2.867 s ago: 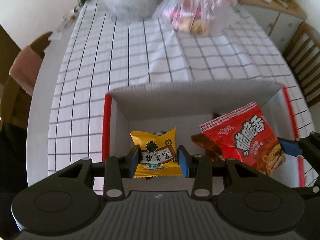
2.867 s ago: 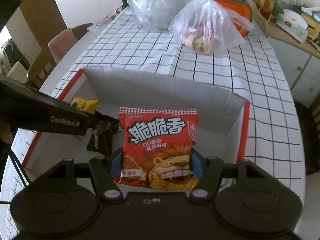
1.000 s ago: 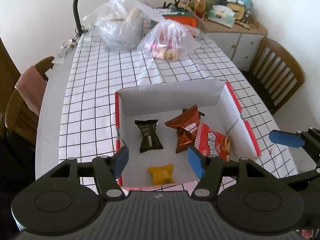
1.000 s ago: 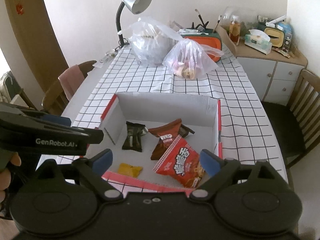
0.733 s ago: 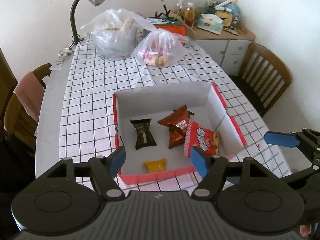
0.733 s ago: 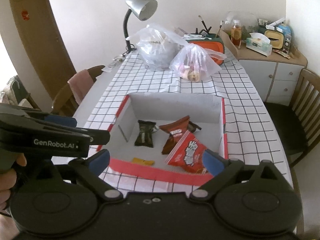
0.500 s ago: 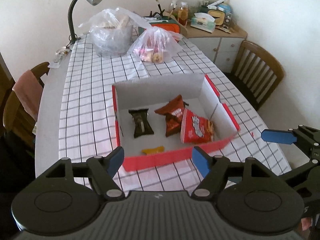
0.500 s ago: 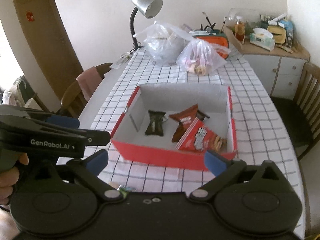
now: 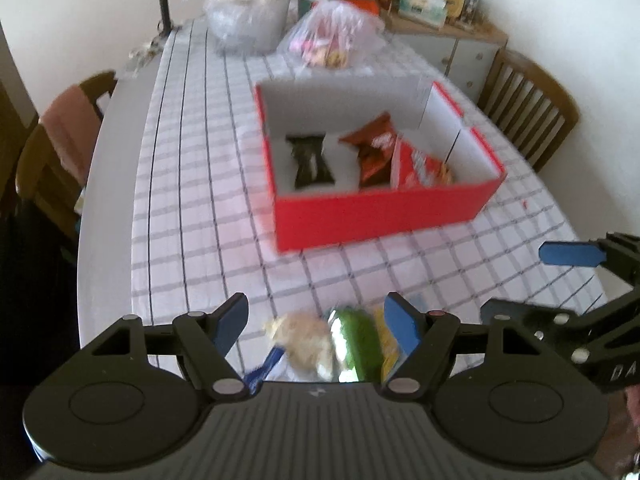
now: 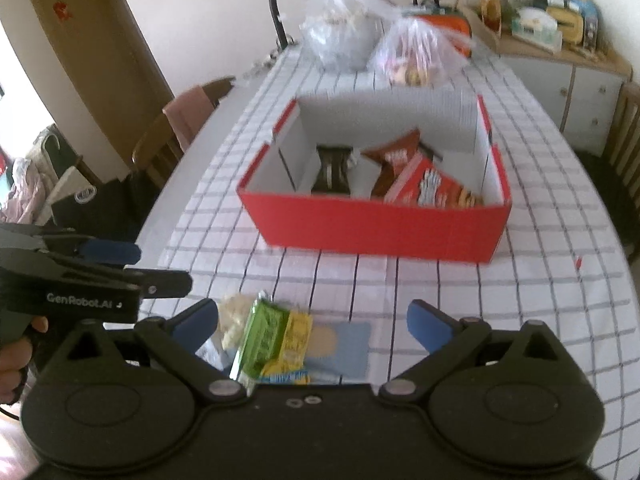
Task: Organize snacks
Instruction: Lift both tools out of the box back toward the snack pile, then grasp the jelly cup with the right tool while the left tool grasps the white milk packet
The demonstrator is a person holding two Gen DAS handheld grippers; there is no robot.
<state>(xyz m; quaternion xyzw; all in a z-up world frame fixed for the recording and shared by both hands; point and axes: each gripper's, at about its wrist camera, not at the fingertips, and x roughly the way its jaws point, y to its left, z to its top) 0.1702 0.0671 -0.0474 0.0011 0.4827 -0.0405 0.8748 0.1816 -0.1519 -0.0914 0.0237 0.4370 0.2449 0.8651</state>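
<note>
A red cardboard box (image 9: 384, 212) (image 10: 376, 220) stands on the checked tablecloth and holds a dark packet (image 9: 310, 160), a brown packet (image 9: 374, 152) and a red chips packet (image 9: 420, 164). A small pile of loose snacks lies at the table's near edge: a green packet (image 9: 354, 340) (image 10: 262, 334), a pale puffy one (image 9: 304, 340) and a yellow one (image 10: 294, 340). My left gripper (image 9: 316, 320) is open above this pile. My right gripper (image 10: 314, 322) is open over the same pile, empty.
Two clear plastic bags of food (image 9: 332, 36) (image 10: 340, 36) and a desk lamp (image 10: 288, 4) stand at the far end of the table. Wooden chairs (image 9: 528, 96) (image 10: 176, 136) flank it. A cabinet (image 10: 560, 68) with clutter is at the back right.
Both grippers released their packets into the box, opened and pulled back toward the table's near edge. The loose snack pile has come into view beneath them.
</note>
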